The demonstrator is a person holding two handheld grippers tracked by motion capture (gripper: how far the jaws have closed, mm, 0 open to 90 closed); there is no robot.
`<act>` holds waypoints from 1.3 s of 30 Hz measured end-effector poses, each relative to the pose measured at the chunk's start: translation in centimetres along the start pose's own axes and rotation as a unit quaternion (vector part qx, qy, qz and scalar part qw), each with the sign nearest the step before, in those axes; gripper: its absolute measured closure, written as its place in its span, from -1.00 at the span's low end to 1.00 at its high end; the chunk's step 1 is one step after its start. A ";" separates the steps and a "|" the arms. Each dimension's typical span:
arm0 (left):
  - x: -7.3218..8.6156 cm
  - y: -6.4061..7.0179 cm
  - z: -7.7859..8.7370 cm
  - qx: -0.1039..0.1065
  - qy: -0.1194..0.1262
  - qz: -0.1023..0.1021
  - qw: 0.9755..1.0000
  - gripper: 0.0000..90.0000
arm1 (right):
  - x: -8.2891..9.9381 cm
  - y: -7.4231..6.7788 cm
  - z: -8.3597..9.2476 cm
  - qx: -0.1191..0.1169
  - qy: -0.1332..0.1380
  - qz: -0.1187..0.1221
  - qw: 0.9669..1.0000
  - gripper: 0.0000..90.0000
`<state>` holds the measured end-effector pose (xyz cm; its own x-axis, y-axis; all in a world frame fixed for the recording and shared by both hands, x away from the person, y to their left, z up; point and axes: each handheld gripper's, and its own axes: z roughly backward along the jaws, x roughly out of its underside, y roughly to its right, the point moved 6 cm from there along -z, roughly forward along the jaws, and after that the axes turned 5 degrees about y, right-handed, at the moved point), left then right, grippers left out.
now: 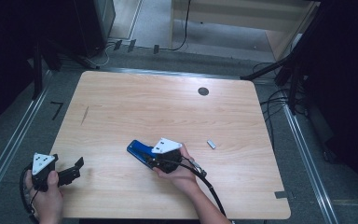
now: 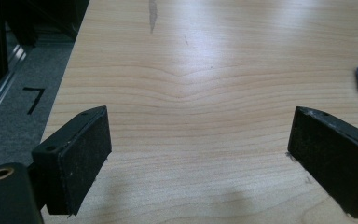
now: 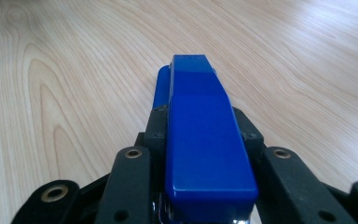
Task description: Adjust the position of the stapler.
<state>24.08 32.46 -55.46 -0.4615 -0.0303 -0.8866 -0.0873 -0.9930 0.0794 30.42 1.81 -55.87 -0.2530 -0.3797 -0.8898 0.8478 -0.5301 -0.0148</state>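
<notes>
right tool (image 3: 200, 140) clenched on blue stapler (image 3: 205, 140); high view adds small metal piece (image 1: 211, 144); left tool (image 2: 200, 158) released

Glossy blue plastic stapler (image 3: 205, 135); matt pale wood-grain table (image 1: 168, 107); black jaws with rough, grainy pads.

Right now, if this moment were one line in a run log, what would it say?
right gripper: shut on blue stapler | left gripper: open, nothing between fingers, at table edge | small metal piece: loose on table

Glossy blue stapler (image 3: 200, 135) lying lengthwise just above the wooden tabletop (image 1: 168, 107).
</notes>
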 end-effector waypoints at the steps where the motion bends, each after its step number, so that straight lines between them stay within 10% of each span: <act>1: 0.0 0.0 0.0 0.000 0.000 0.000 1.000 -0.87 | 0.1 0.1 0.3 0.002 0.000 -0.002 1.000 0.50; 29: 0.5 1.1 0.3 0.033 -0.026 -0.014 0.999 -0.87 | 4.9 2.4 8.1 0.055 0.011 -0.047 0.997 0.49; 39: 0.2 4.0 0.6 0.063 -0.019 -0.029 0.997 -0.90 | 5.5 2.2 8.7 0.064 0.013 -0.052 0.997 0.49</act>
<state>23.11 28.59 -55.00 -0.4851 0.0342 -0.8738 -0.2241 -0.9707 0.0865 26.83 -8.07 -56.83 -0.3226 -0.2999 -0.8978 0.7513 -0.6580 -0.0502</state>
